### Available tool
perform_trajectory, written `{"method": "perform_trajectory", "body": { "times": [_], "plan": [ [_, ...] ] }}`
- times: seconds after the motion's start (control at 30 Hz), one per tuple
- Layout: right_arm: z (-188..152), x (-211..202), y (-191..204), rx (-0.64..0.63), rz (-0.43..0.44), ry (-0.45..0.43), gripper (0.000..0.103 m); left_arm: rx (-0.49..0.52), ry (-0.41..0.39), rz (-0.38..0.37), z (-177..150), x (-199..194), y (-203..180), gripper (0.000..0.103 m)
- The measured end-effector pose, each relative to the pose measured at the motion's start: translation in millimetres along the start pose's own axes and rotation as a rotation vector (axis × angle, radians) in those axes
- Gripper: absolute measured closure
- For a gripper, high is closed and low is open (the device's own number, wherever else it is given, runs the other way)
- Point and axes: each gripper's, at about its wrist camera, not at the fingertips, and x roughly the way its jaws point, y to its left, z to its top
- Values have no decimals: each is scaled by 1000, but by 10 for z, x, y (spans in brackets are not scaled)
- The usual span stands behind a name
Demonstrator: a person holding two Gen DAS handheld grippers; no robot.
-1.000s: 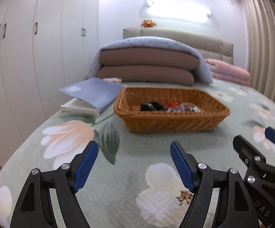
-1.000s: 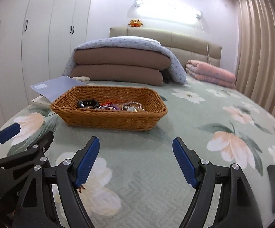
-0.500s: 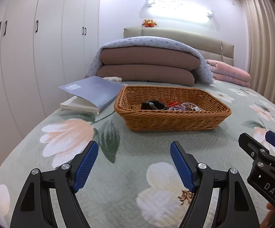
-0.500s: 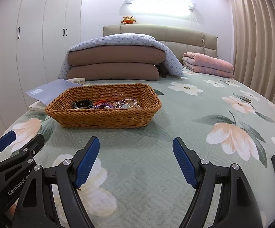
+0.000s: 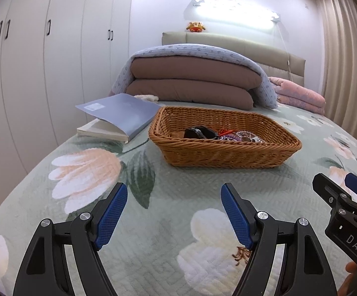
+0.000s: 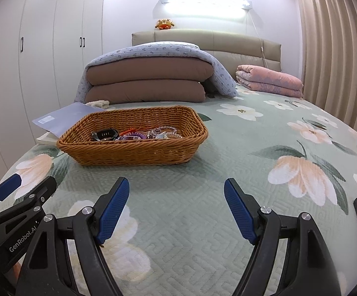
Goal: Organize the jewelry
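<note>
Left wrist view: one wicker basket (image 5: 224, 145) is seen on the bed (image 5: 168, 197), and it serves as the landmark. Inside it one black watch (image 5: 198, 132) is counted at the left, with a tangle of jewelry (image 5: 240, 136) touching it on the right; the pieces in the tangle cannot be counted. One book (image 5: 119, 116) lies just left of the basket, partly propped on its rim side. Two brown cushions (image 5: 193, 83) are stacked behind the basket under one blue blanket (image 5: 198, 50), and one pink quilt (image 5: 299, 96) is folded behind it to the right. One toy (image 5: 196, 26) sits on the headboard, far behind.

Two grippers are counted. The left gripper (image 5: 173, 212) is held in front of the basket, above the bedspread, its jaws spread wide with nothing between them. The basket and its jewelry lie ahead of it, well apart and slightly to the right of its centre line.

Right wrist view: the right gripper (image 6: 176, 211) is likewise spread wide and holds nothing. The basket (image 6: 134, 145) lies ahead of it and to the left, well apart; the watch (image 6: 104, 134) and jewelry (image 6: 151, 133) are seen inside.
</note>
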Motion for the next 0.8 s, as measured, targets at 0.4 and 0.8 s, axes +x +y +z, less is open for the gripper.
{"method": "perform_trajectory", "body": {
  "times": [0.4, 0.8],
  "plan": [
    [-6, 34, -7, 5, 6, 16, 22, 2, 3, 1, -6, 5, -2, 24],
    [-14, 59, 12, 1, 8, 26, 22, 11, 2, -2, -3, 15, -7, 24]
  ]
}}
